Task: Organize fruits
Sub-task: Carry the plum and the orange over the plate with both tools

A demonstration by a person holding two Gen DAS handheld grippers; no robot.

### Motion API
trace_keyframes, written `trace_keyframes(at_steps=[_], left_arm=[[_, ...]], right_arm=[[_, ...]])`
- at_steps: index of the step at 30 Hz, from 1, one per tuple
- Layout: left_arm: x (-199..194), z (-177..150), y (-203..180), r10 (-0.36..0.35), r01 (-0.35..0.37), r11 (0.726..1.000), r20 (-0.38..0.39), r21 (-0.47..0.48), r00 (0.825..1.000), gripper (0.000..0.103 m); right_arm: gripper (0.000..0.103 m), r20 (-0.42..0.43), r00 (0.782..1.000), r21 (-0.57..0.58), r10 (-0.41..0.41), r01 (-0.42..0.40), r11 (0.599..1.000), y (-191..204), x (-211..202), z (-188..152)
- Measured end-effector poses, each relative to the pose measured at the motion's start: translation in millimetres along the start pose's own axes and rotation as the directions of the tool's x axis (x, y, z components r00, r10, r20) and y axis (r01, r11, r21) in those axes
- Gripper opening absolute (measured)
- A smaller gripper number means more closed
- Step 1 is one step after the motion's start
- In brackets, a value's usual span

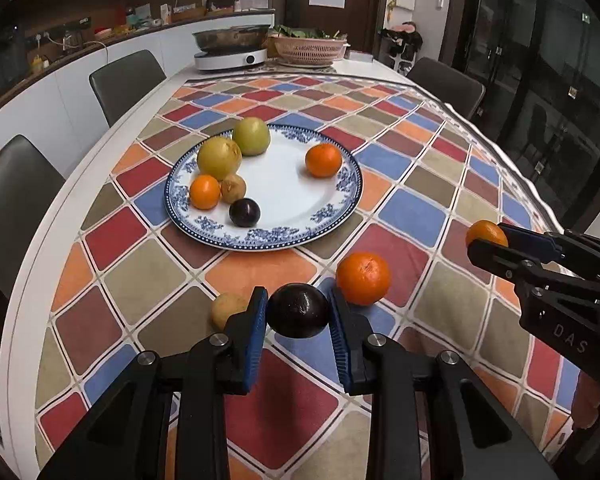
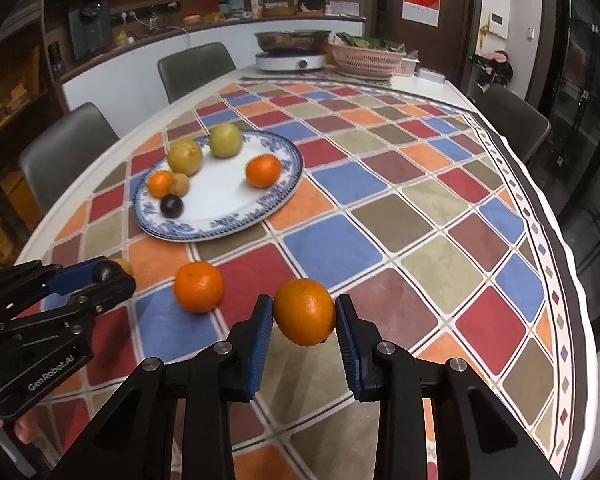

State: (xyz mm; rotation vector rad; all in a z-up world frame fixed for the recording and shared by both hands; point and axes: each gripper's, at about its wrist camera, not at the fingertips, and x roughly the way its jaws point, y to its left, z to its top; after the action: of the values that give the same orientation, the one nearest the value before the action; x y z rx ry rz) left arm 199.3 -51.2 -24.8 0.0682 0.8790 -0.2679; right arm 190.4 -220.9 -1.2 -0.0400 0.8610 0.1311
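Plate [image 1: 342, 196] holds six fruits; beside it two loose; left gripper [image 1: 299, 312] clamps plum [image 1: 298, 310], right gripper [image 2: 304, 314] clamps tangerine [image 2: 305, 312].

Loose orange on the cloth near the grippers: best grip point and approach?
Take the loose orange across its widest middle, coming from above. It is round and sits alone on the tablecloth, both sides bare. Probably wait: the left gripper holds a dark plum, the right gripper another orange.

Dark plum [image 1: 298, 311] and orange [image 2: 305, 312] held aloft; six fruits rest on blue-rimmed plate [image 1: 300, 236]
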Motion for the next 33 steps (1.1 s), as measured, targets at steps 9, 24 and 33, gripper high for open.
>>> trace_keyframes(at_steps=[9, 24, 33], left_arm=[[-24.5, 16.4, 2.6, -0.006, 0.006, 1.000, 0.054, 0.001, 0.999, 0.030], [-36.7, 63.2, 19.6, 0.024, -0.027, 0.999, 0.137, 0.023, 0.990, 0.030], [-22.3, 90.5, 33.5, 0.038, -0.044, 0.998, 0.156, 0.040, 0.987, 0.030]], right_arm=[[0.033, 0.059, 0.997, -0.025, 0.043, -0.042, 0.999, 11.9, -24.6, 17.2], [0.033, 0.138, 0.985, -0.075, 0.107, -0.097, 0.992, 27.5, -35.1, 68.3], [0.033, 0.140, 0.981, -0.117, 0.134, -0.118, 0.986, 35.0, -13.7, 99.8]])
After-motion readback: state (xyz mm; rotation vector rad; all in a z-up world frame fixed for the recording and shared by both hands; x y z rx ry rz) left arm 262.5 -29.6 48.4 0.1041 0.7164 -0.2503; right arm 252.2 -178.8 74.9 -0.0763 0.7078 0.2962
